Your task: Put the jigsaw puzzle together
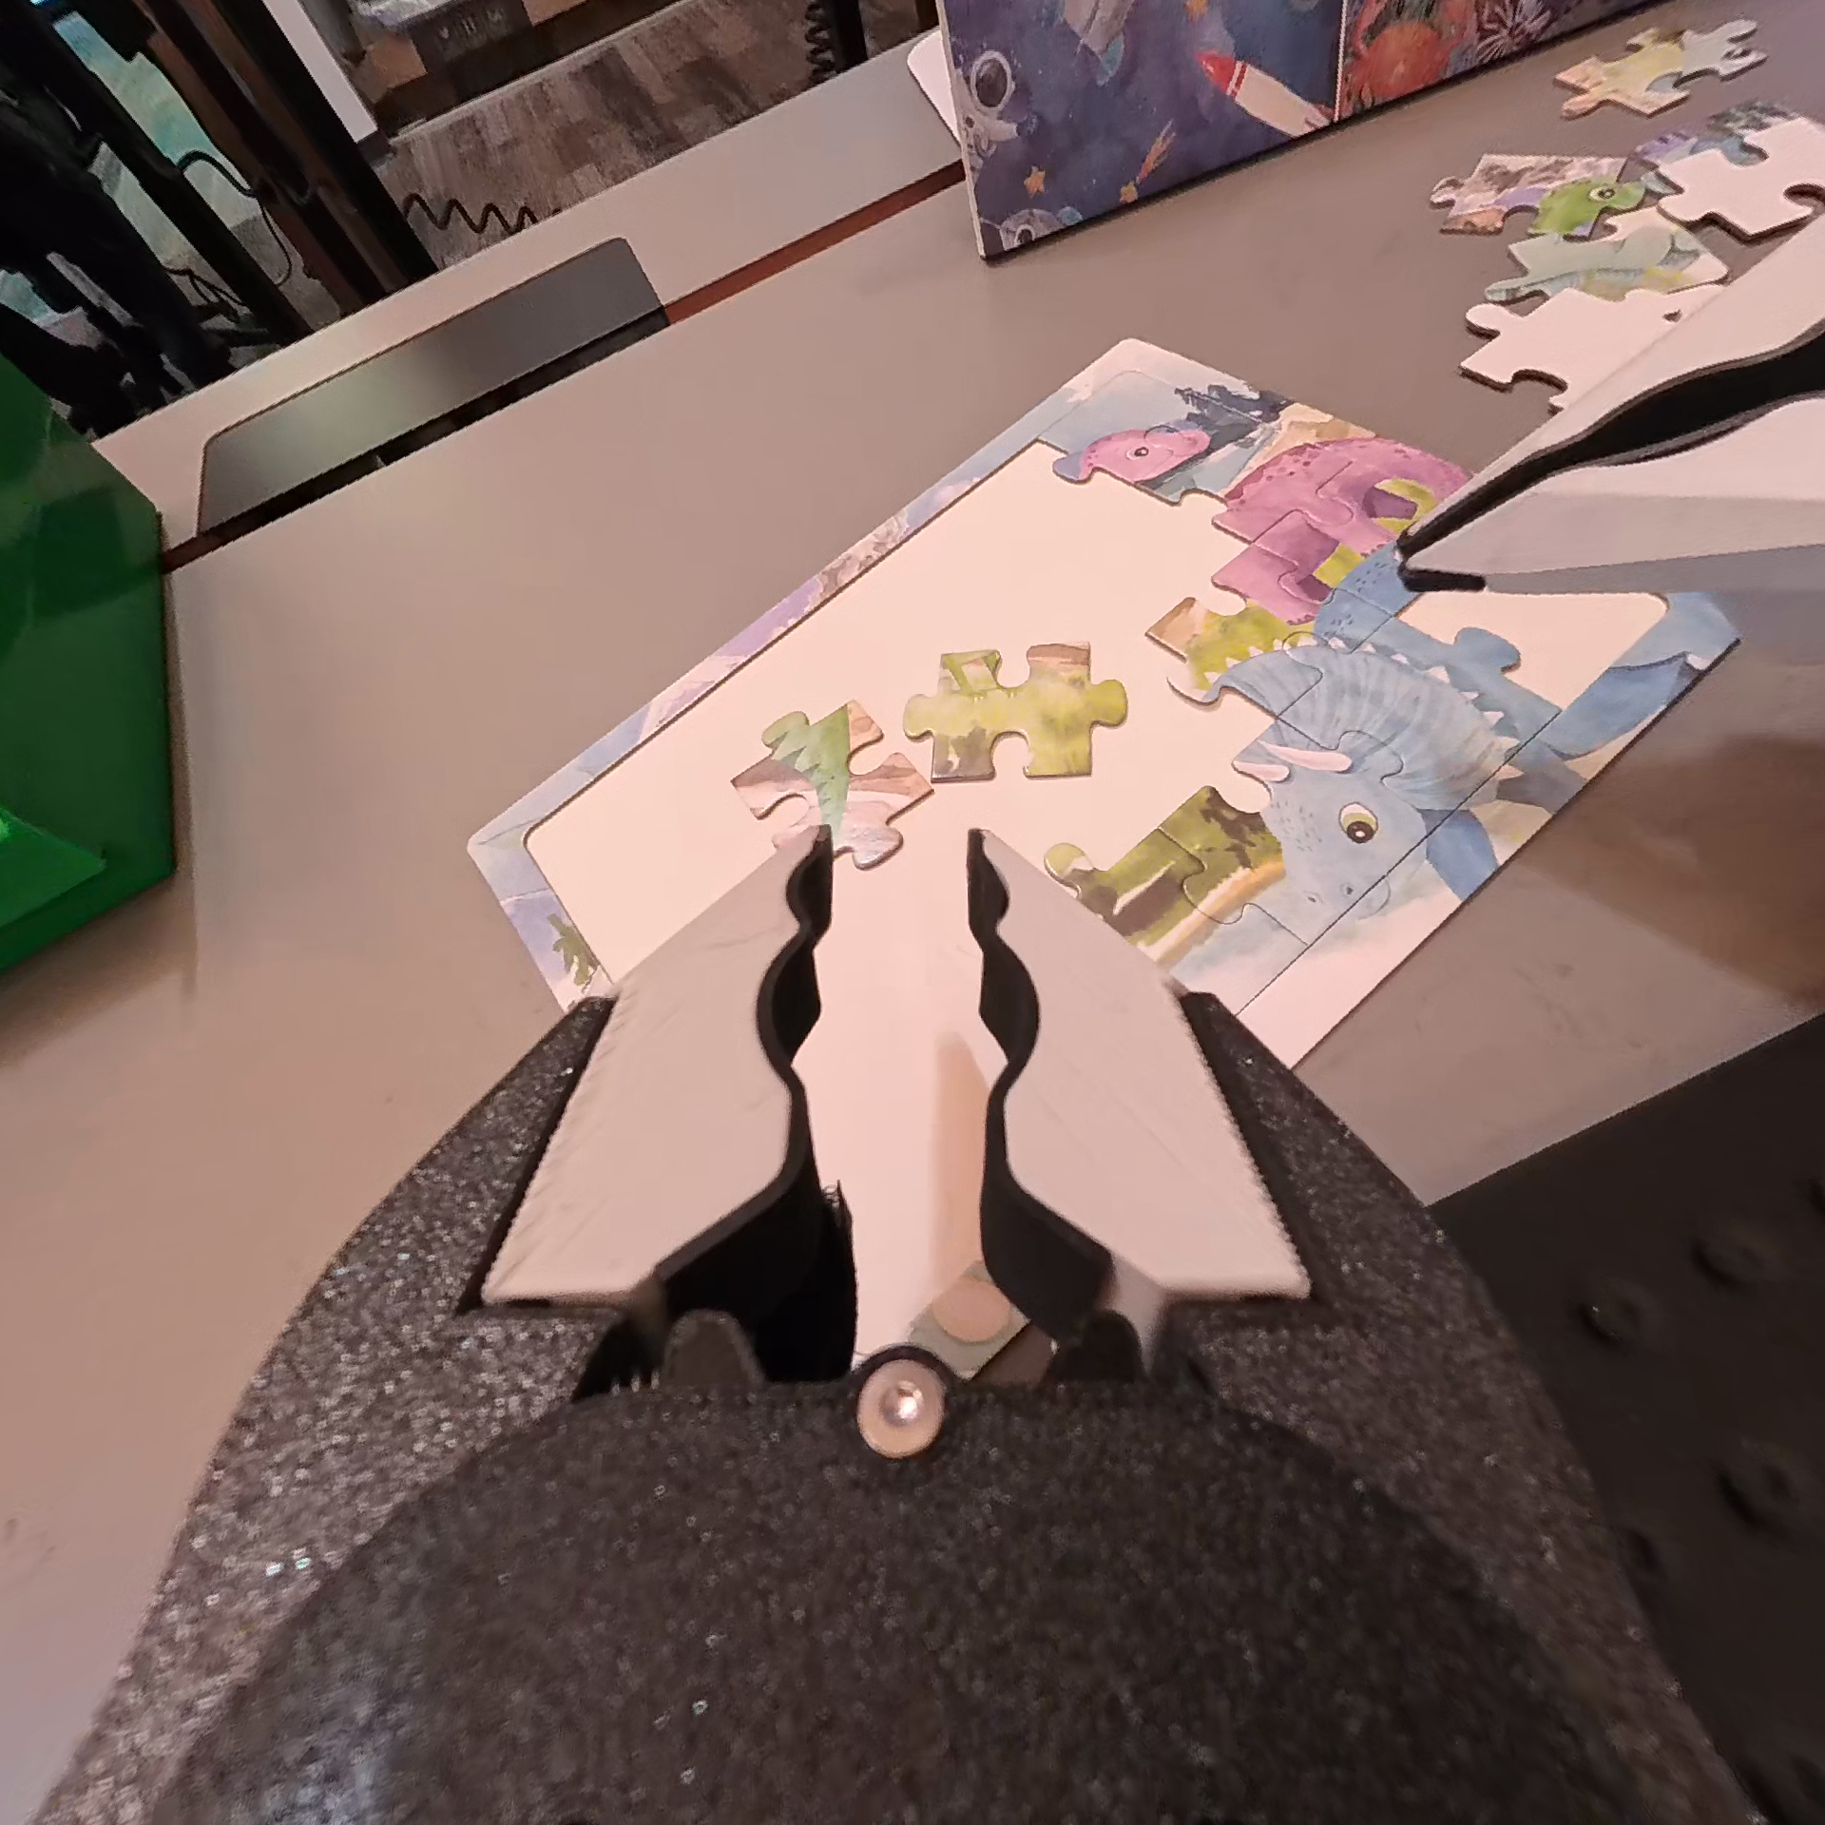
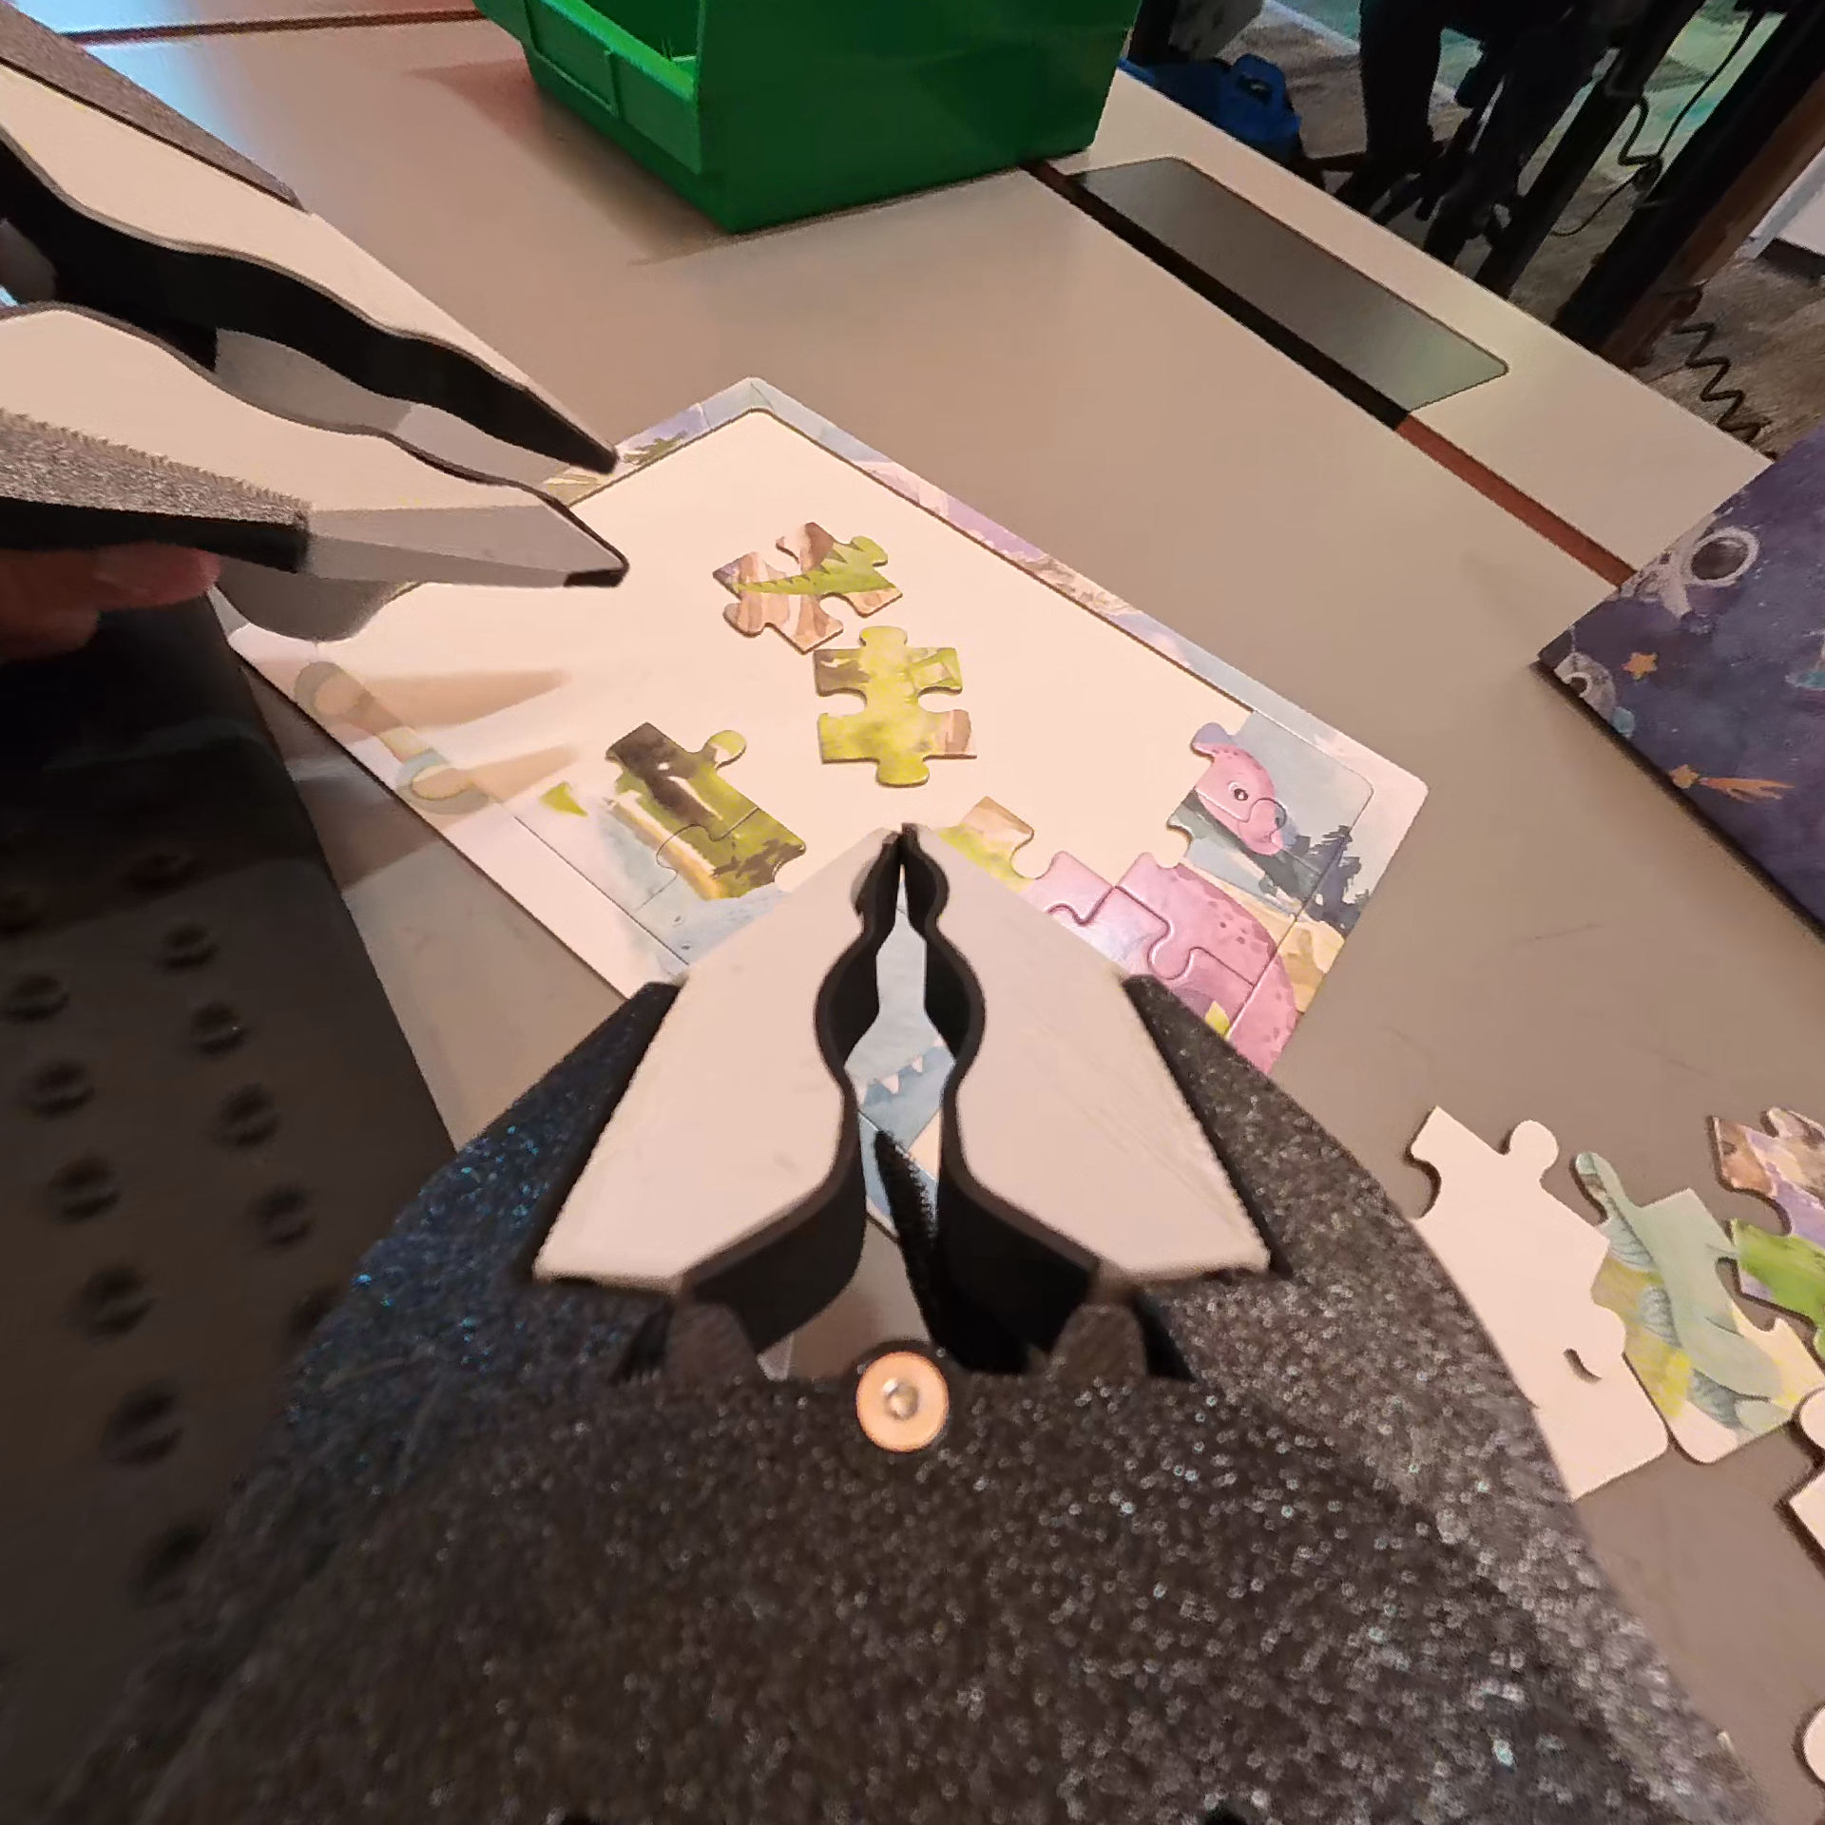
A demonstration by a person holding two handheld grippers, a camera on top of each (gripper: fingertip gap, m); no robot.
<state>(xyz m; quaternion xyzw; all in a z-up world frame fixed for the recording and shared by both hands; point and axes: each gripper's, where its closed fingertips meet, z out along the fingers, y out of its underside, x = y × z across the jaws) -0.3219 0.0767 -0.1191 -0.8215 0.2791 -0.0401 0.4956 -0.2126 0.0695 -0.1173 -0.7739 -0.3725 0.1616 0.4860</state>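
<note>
The puzzle tray [image 1: 691,849] lies on the grey table, and its white base [image 2: 642,632] is partly filled. A blue triceratops [image 1: 1383,770] and a purple dinosaur [image 1: 1323,504] are fitted together at one end. Two loose pieces lie on the white base: a green-and-brown piece [image 1: 830,780] [image 2: 805,588] and a green piece [image 1: 1017,726] [image 2: 894,706]. My left gripper [image 1: 899,844] [image 2: 612,514] is open and empty, just short of the green-and-brown piece. My right gripper [image 2: 901,839] [image 1: 1412,568] is shut with nothing seen in it, over the fitted blue and purple pieces.
Several loose pieces [image 1: 1600,247] [image 2: 1669,1313] lie on the table beside the tray, some face down. A green bin [image 1: 69,691] [image 2: 810,99] stands beyond the tray. A dark blue picture box [image 1: 1136,99] [image 2: 1718,731] stands nearby. A black studded mat [image 1: 1629,1333] [image 2: 148,1086] lies near the tray. Some 12 cm of space lies between my two pairs of fingers.
</note>
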